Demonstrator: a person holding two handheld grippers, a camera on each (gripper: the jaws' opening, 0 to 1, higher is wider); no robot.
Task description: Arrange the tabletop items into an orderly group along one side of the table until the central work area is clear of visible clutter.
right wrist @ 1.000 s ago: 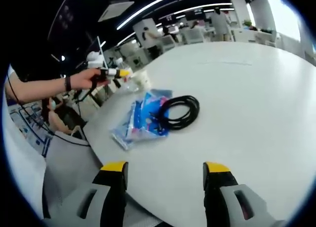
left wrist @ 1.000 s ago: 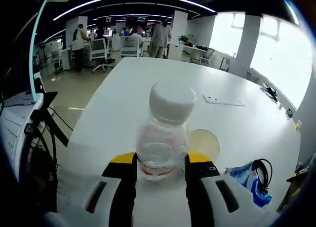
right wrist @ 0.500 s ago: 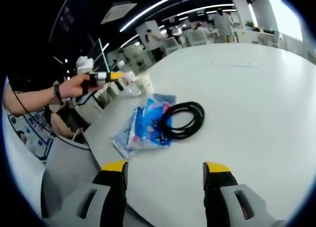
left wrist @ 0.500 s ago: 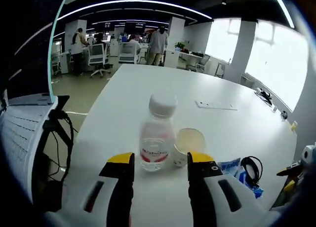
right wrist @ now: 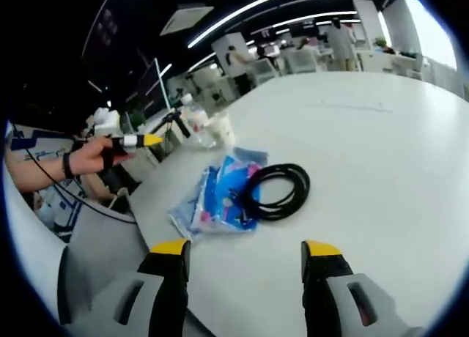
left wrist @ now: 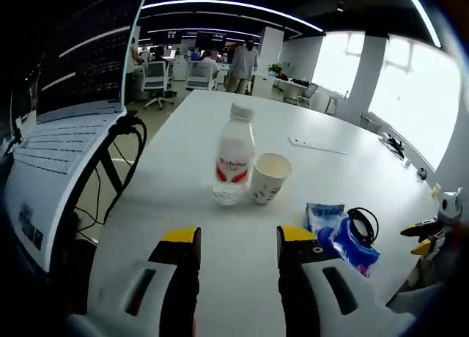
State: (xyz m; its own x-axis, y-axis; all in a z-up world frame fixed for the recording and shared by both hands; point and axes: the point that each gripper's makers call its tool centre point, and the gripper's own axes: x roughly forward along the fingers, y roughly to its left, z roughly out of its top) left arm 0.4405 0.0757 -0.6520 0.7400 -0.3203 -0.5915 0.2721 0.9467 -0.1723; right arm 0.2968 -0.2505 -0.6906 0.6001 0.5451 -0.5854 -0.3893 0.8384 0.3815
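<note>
Table (left wrist: 220, 110), white and round-edged, carries everything; items sit in a loose row near its rim: water bottle (left wrist: 234, 165) upright and touching or just beside the paper cup (left wrist: 268, 178), then, apart from those, the blue packet (left wrist: 331, 231) with the black cable coil (left wrist: 363, 223) lying partly on it. Centre of the table looks bare apart from a flat white strip (left wrist: 316, 146) further in

Left gripper (left wrist: 231, 242): jaws spread, nothing between them, hovering short of the bottle. Right gripper (right wrist: 245, 255): jaws also apart and empty, aimed at the packet (right wrist: 212, 198) and coil (right wrist: 275, 192) from the other side

Risks, my read:
- bottle is tall and narrow with little water visible in it, so a side nudge from a jaw would tip it, and it would take the cup with it
- cup is light and open; pinching the rim hard would crush it
- coil rests loosely on the packet, so dragging the packet could shed the coil or spring its loops open toward the centre
- row is near the edge, so a push outward could send the packet off

Writing: bottle has a red-and-white label band, text too small to read. Cup has faint marks, illegible. Packet print is blurred
</note>
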